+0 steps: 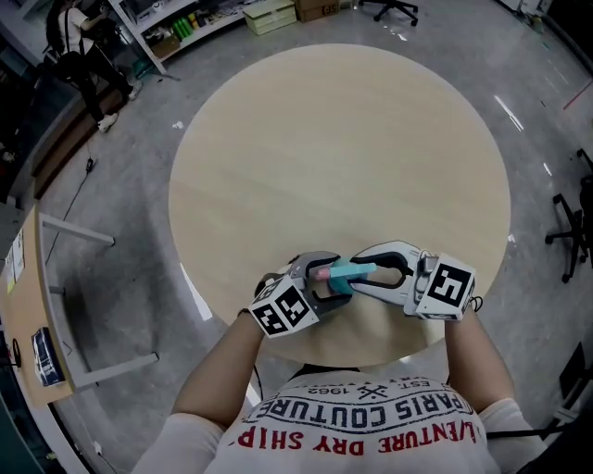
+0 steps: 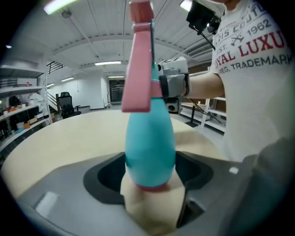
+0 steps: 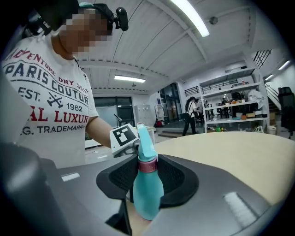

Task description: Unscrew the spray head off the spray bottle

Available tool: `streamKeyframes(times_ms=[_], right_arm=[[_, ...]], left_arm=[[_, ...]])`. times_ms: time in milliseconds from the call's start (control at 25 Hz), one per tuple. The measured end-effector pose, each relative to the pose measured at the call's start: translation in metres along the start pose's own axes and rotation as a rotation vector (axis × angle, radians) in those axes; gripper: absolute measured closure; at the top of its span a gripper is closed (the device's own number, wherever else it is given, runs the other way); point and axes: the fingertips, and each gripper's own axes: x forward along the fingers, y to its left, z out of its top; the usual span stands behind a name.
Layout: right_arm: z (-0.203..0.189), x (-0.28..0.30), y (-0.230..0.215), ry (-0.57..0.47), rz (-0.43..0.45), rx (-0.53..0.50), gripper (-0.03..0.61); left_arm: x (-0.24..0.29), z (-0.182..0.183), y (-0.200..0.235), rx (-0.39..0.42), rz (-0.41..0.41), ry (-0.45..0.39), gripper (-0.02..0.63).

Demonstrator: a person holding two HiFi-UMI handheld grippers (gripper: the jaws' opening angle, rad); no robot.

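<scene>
A teal spray bottle (image 1: 359, 271) stands upright near the front edge of the round table (image 1: 343, 148). Its spray head (image 2: 140, 60) has a pink trigger over a pink collar (image 3: 147, 166). My left gripper (image 1: 330, 280) is shut wide on the bottle's lower body (image 2: 150, 147), and its own view shows the base sitting just over the tabletop. My right gripper (image 1: 363, 274) comes in from the right, its pads closed round the collar under the spray head (image 3: 144, 140). The left gripper view shows the right gripper (image 2: 173, 85) behind the bottle's neck.
The bottle and grippers sit close to the person's body, at the table's near rim. Shelving (image 1: 185, 28) and an office chair (image 1: 394, 9) stand beyond the far edge, another chair (image 1: 570, 231) at right, a desk (image 1: 28, 305) at left. A person (image 3: 190, 115) stands far off.
</scene>
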Motion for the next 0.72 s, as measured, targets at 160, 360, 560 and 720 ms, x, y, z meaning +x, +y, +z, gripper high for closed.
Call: streamKeyframes(times_ms=[160, 360, 560, 720], right_arm=[[0.001, -0.001, 0.001, -0.037, -0.065, 0.017, 0.436], [-0.001, -0.019, -0.008, -0.127, -0.325, 0.112, 0.371], [0.000, -0.018, -0.015, -0.131, -0.475, 0.118, 0.400], [-0.003, -0.013, -0.018, -0.078, -0.513, 0.080, 0.402]], left_arm=[[-0.001, 0.000, 0.000, -0.019, 0.024, 0.005, 0.279], [0.002, 0.002, 0.009, -0.156, 0.215, 0.005, 0.279], [0.009, 0.005, 0.018, -0.295, 0.421, 0.025, 0.279], [0.013, 0.005, 0.021, -0.365, 0.501, 0.055, 0.279]])
